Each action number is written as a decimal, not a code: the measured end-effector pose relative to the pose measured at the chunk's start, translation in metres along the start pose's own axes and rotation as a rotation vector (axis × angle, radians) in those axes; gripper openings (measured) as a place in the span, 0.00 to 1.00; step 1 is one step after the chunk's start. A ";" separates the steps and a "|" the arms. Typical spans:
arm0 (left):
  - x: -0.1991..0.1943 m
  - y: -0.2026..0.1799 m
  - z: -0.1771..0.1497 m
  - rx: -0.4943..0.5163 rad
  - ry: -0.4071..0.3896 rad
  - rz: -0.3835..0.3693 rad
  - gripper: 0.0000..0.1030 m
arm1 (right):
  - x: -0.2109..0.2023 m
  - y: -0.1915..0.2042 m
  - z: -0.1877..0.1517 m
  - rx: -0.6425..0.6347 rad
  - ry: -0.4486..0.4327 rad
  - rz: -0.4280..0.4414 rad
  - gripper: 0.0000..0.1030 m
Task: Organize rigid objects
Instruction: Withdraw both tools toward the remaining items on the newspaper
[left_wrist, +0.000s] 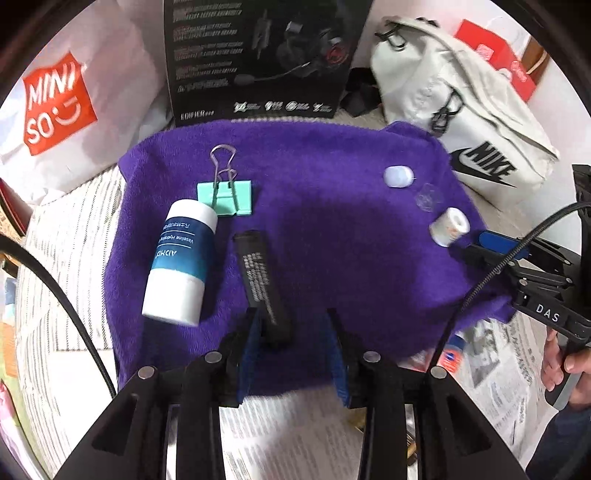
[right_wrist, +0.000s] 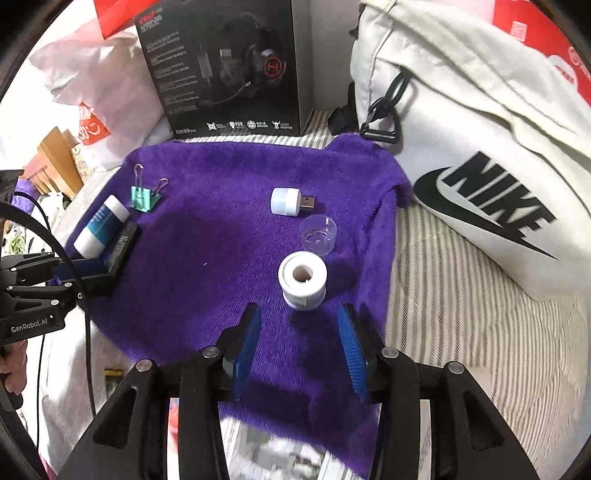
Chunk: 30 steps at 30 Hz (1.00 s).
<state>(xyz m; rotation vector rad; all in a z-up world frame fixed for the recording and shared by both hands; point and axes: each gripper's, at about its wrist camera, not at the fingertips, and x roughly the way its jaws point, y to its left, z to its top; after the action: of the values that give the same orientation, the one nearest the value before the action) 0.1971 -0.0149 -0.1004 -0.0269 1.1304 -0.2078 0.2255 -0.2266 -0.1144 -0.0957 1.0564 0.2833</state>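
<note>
A purple towel holds the objects. On its left lie a white and blue bottle, a mint binder clip and a black bar. The bar's near end sits between my left gripper's jaws, beside the left pad, with a gap to the right pad. On the towel's right are a white USB light, a clear cap and a white roll. My right gripper stands open just behind the roll, not touching it.
A black headset box stands behind the towel, with a white Nike bag at the right and a Miniso bag at the left. Newspaper lies under the towel's near edge, and striped cloth to its right.
</note>
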 end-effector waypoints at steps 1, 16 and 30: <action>-0.007 -0.004 -0.003 0.005 -0.007 0.001 0.32 | -0.003 -0.001 -0.001 0.004 -0.004 0.001 0.43; -0.025 -0.049 -0.080 0.004 0.025 -0.039 0.37 | -0.083 -0.017 -0.060 0.102 -0.096 -0.050 0.53; -0.001 -0.074 -0.087 0.029 0.083 -0.006 0.39 | -0.095 -0.021 -0.088 0.121 -0.104 -0.013 0.53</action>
<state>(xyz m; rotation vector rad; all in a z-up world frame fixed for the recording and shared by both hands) 0.1067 -0.0803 -0.1272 0.0040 1.2096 -0.2319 0.1132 -0.2825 -0.0765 0.0208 0.9672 0.2097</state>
